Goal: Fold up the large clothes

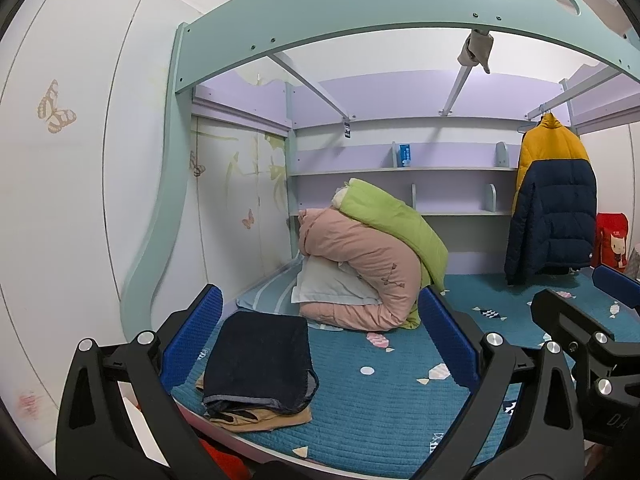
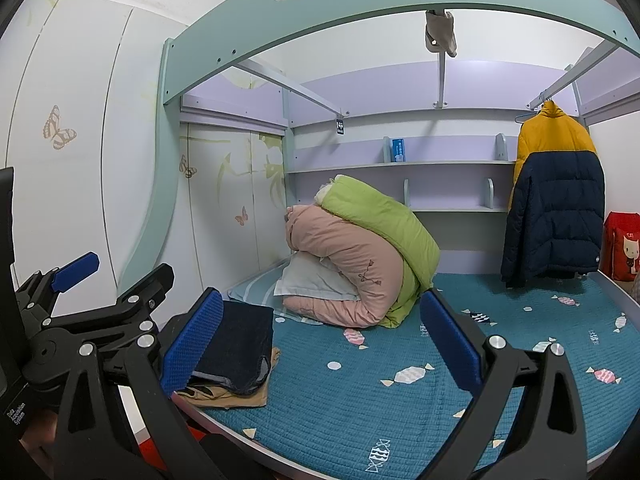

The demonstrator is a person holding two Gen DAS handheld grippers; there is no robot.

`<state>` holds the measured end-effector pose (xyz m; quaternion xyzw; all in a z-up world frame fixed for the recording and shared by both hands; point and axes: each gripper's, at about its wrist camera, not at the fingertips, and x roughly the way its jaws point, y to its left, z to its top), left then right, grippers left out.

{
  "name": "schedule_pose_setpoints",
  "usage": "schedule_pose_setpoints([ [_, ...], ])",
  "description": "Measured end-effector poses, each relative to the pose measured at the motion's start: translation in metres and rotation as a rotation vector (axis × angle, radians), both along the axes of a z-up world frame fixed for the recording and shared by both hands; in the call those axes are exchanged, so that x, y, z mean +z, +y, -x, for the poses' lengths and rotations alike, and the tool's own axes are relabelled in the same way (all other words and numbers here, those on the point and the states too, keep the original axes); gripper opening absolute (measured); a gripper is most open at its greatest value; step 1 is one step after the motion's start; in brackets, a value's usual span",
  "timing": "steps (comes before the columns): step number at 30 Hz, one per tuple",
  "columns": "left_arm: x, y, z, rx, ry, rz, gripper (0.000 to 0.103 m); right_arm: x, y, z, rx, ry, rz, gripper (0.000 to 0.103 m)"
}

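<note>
Both grippers hover empty at the foot of the bed, jaws spread wide, nothing taken up yet.

The left gripper (image 1: 320,344) frames a folded stack (image 1: 260,364), a dark garment on a tan one, lying just ahead of its left jaw near the bed's front edge; the right gripper (image 2: 320,344) has the same stack beside its left jaw. The likely next piece, the puffer jacket (image 2: 554,204), hangs on a hanger well ahead and to the right of both. It looks bulky, light and springy, probably slick-shelled, so I'd pinch at collar or shoulder seams. The blue bedspread (image 2: 400,408) lies open between the jaws, good laying room; rolled quilts (image 2: 360,256) crowd the far left, and the overhead frame (image 2: 360,4) limits lift.
</note>
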<state>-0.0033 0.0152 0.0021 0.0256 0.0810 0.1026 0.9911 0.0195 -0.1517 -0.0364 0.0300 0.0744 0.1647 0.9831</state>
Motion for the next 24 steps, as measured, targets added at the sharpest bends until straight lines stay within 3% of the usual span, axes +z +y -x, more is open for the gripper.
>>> schedule_pose_setpoints([
  [24, -0.0006, 0.0017, -0.0021, 0.009, 0.006, 0.0, 0.098, -0.0005, 0.001, -0.0029, 0.002, 0.009, 0.0, 0.095],
])
